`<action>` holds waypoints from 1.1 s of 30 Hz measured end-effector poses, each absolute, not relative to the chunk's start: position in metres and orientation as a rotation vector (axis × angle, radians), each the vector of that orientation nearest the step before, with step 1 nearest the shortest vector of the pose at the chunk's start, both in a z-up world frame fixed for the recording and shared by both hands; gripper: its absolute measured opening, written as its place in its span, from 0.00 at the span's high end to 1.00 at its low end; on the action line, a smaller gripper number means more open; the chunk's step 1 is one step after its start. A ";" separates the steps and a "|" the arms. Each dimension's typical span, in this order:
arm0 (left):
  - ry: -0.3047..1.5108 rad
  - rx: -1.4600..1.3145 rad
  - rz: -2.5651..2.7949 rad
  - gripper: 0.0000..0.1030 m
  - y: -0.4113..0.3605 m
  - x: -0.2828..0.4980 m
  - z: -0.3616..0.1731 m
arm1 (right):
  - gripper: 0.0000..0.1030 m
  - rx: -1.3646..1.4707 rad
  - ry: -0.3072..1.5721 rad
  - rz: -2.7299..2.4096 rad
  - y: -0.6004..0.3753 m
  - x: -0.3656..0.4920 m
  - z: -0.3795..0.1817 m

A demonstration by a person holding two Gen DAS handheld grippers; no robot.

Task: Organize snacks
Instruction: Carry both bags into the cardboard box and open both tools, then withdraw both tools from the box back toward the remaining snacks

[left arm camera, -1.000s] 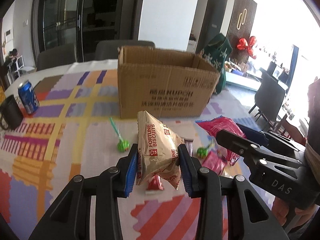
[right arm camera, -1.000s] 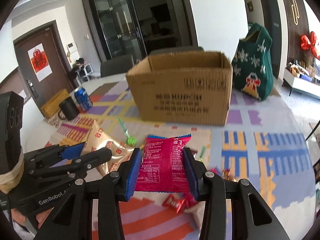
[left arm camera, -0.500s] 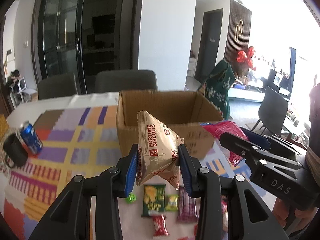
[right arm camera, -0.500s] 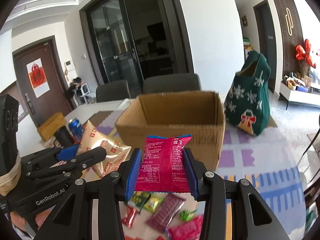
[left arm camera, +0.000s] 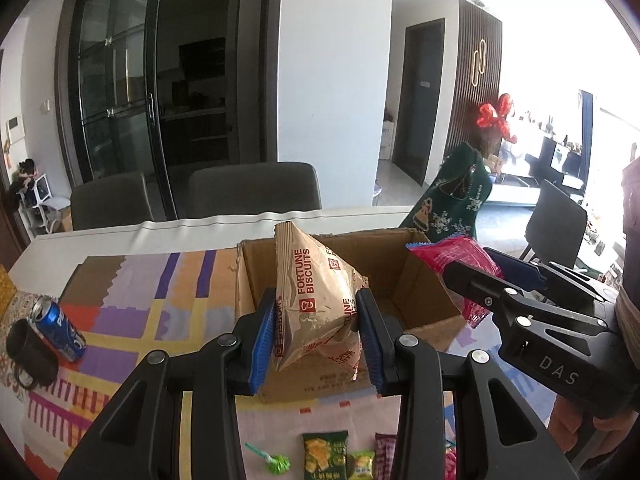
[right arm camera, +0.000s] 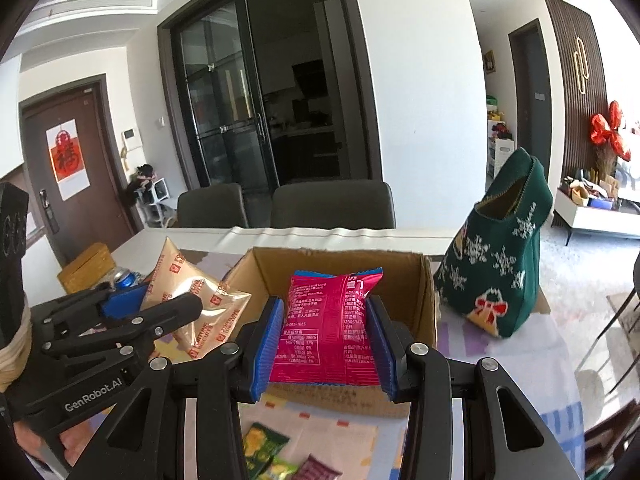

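Observation:
My left gripper (left arm camera: 316,332) is shut on a gold Fortune Biscuits bag (left arm camera: 316,300) and holds it above the near wall of an open cardboard box (left arm camera: 404,284). My right gripper (right arm camera: 326,344) is shut on a pink snack bag (right arm camera: 328,328), also raised over the box's (right arm camera: 424,304) near edge. Each gripper shows in the other's view: the right one (left arm camera: 472,280) with its pink bag (left arm camera: 452,256), the left one (right arm camera: 168,308) with its gold bag (right arm camera: 196,300). Small loose snack packets (left arm camera: 324,456) lie on the table below.
A blue soda can (left arm camera: 58,328) and a dark mug (left arm camera: 30,350) stand at the left of the patterned tablecloth (left arm camera: 132,312). A green knitted Christmas bag (right arm camera: 504,264) stands right of the box. Two grey chairs (right arm camera: 332,204) sit behind the table.
Both grippers have risen and moved forward with their bags, from low over the table's loose snacks to above the box's near edge. The box's inside now shows.

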State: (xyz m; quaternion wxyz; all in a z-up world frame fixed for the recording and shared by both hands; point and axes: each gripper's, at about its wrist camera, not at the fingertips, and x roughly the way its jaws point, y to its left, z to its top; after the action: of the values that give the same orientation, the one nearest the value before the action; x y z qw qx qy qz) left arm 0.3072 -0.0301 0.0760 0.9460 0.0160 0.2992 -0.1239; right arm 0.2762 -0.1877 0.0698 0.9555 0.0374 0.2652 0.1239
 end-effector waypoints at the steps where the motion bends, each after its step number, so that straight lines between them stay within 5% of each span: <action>1: 0.616 0.031 -0.252 0.63 -0.030 0.314 0.075 | 0.58 0.071 0.544 0.250 -0.187 0.281 0.070; 11: 0.691 0.039 -0.249 0.61 -0.034 0.361 0.058 | 0.58 0.039 0.613 0.236 -0.185 0.329 0.059; 16: 0.686 0.055 -0.195 0.30 -0.030 0.366 0.054 | 0.53 0.027 0.644 0.209 -0.185 0.342 0.051; 18: 0.681 0.066 -0.173 0.27 -0.027 0.363 0.054 | 0.34 0.006 0.663 0.177 -0.184 0.344 0.048; 19: 0.684 0.069 -0.171 0.25 -0.026 0.361 0.054 | 0.33 -0.004 0.664 0.159 -0.184 0.343 0.047; 33: 0.592 0.077 -0.143 0.10 -0.007 0.289 0.084 | 0.31 -0.030 0.633 0.183 -0.174 0.291 0.065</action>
State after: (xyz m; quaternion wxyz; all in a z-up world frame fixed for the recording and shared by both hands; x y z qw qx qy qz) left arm 0.2891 -0.0071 0.0839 0.9533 0.0379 0.2913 -0.0703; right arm 0.2911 -0.1737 0.0648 0.9461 -0.0147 0.3109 0.0898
